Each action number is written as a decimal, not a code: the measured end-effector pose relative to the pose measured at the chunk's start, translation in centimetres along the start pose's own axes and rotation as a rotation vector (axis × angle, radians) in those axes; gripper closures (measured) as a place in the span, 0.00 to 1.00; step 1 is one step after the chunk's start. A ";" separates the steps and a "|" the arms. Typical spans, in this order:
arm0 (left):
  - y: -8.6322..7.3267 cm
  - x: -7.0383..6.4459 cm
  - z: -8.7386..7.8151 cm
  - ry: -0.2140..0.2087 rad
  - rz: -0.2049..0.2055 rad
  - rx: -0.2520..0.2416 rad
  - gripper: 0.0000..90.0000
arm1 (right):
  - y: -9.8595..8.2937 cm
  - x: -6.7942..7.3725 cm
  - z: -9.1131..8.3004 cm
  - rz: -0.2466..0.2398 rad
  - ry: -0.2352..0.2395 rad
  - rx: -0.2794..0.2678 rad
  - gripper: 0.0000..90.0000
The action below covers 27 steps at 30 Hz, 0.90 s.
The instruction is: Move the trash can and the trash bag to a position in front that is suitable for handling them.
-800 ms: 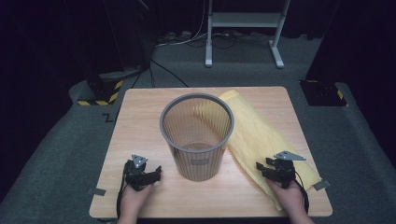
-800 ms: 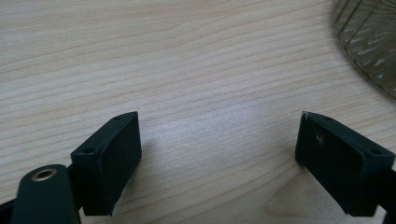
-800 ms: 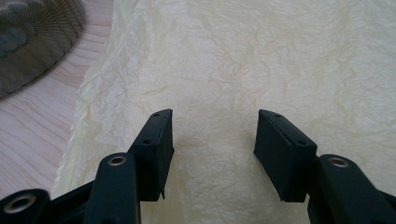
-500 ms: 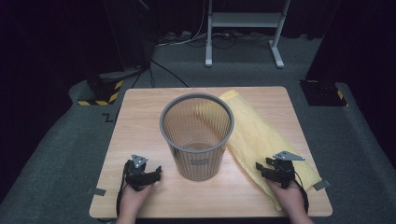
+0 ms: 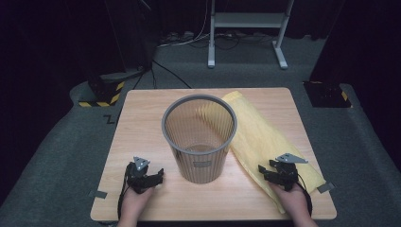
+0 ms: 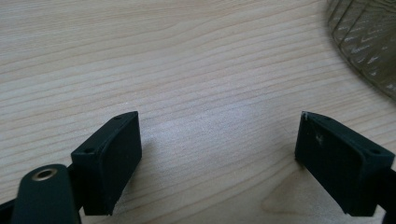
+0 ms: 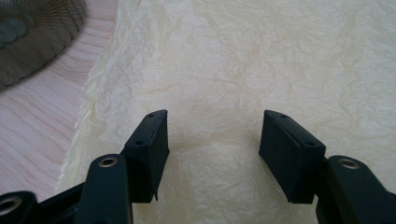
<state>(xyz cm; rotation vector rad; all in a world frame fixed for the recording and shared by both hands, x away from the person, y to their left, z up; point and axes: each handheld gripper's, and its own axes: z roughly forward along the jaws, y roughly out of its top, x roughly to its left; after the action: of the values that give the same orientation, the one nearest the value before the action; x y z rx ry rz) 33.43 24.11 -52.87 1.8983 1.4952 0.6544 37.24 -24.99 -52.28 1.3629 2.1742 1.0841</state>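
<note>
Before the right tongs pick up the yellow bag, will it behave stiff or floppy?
Probably floppy: the yellow bag is thin and crinkled and lies flat on the table, so it should sag and drape. It looks light. The open right tongs may pinch just one layer, so it could slip.

Next to nothing has shifted in the last second. The right gripper (image 5: 270,173), poised over the near end of the yellow bag (image 5: 265,137), looks to have crept a shade toward the person and down against the crinkled sheet, though from up here the change is so slight I can't be sure it isn't just the picture. Its jaws stand as wide apart as they did. The left gripper (image 5: 150,178) on the bare wood of the table (image 5: 142,113) may have turned a touch toward the grey mesh bin (image 5: 199,137), again barely enough to call a move.
</note>
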 end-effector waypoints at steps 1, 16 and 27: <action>0.0 0.0 0.0 0.000 0.000 0.000 0.16 | 0.0 0.1 0.0 -0.002 -0.001 0.001 0.46; 0.0 0.0 0.0 0.000 -0.001 0.000 0.16 | 0.3 4.5 0.4 -0.064 0.099 -0.034 0.47; 0.0 0.0 0.0 0.000 -0.001 0.000 0.16 | 1.3 4.2 0.3 -0.120 0.076 -0.056 0.50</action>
<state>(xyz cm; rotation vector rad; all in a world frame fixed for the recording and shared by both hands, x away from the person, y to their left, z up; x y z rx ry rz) 33.43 24.11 -52.87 1.8978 1.4957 0.6537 36.22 -20.85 -51.02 1.1690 2.2297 1.1597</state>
